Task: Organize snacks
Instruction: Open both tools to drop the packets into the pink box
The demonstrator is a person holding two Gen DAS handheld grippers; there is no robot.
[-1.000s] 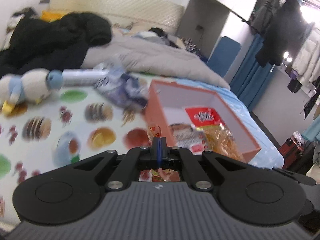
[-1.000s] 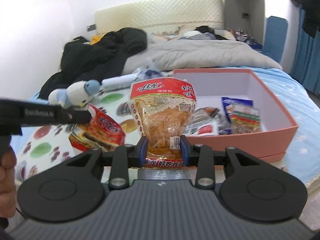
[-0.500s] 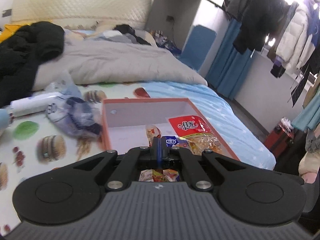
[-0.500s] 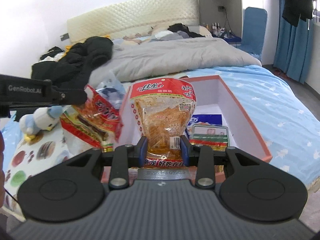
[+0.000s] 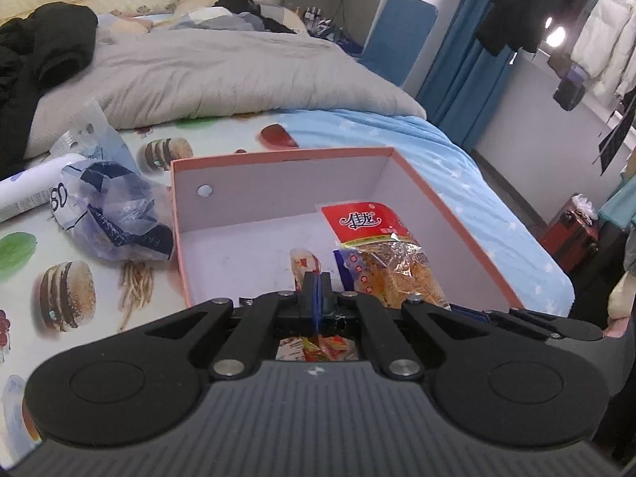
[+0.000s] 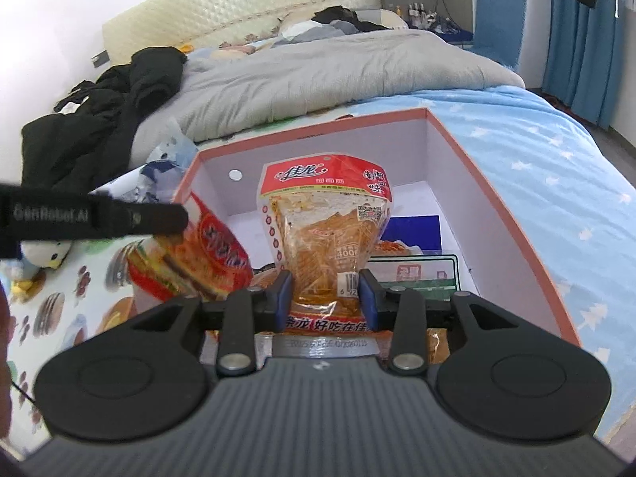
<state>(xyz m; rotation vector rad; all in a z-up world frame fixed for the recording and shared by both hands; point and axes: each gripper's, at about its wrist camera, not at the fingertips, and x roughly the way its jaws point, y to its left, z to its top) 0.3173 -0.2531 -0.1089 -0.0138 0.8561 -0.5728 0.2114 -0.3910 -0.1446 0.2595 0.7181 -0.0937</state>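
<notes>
- The right gripper (image 6: 325, 294) is holding a clear snack bag with a red top (image 6: 328, 222) upright over the pink box (image 6: 497, 214). Its blue fingers (image 6: 283, 292) are pressing the lower part of the bag from both sides, and they are just beginning to spread.
- The left gripper (image 5: 316, 292) is pinching a thin red and yellow snack packet (image 6: 198, 254), with its fingers closed tight on the packet's edge. From the right wrist view, this packet is hanging at the left wall of the box, near the front corner.
- The pink box is sitting on the bed (image 5: 469, 167), partly on a mat printed with burgers (image 5: 67, 294). Its far half is showing bare white floor.
- Inside the box, near the front right, a green and white packet (image 6: 417, 274) and something dark blue (image 6: 413, 230) are lying; I cannot read them well because the held bag is covering part.
- A crumpled bluish plastic bag (image 5: 111, 206) is lying just beside the left wall of the box.
- A small plush toy (image 6: 43, 250) is resting on the mat, well to the left.
</notes>
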